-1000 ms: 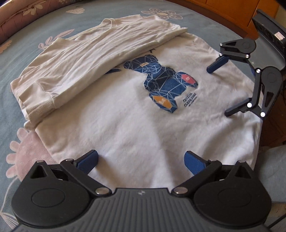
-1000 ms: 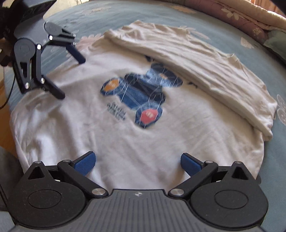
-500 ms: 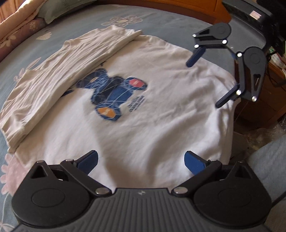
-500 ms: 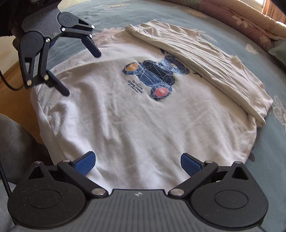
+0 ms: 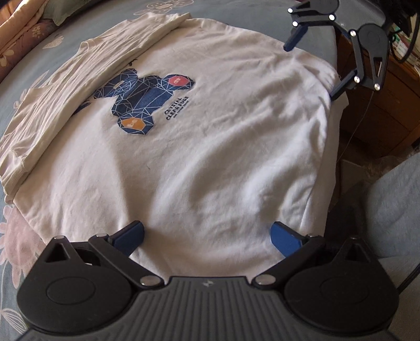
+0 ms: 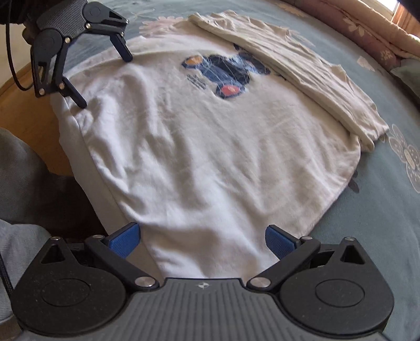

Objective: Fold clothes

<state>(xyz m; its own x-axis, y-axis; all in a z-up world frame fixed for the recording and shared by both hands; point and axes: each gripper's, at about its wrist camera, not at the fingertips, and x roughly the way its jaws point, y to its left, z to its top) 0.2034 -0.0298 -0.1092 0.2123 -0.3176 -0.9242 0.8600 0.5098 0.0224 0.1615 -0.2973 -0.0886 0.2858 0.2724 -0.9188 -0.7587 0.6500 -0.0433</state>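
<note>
On the bed [image 5: 236, 15], both tongs, left [image 5: 207, 233] and right [image 6: 200, 237], are hanging wide open and empty over the soft, floppy shirt [image 5: 210, 147] (grab its near edge).

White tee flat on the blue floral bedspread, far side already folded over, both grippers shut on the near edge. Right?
Not quite: both grippers are open. The left wrist view shows the left gripper with jaws spread over the white tee, and the right gripper also spread at the edge. The tee does lie on the blue floral bedspread, far side folded over.

Left tongs [image 5: 207, 236] and right tongs [image 6: 201, 239] both gape wide.
</note>
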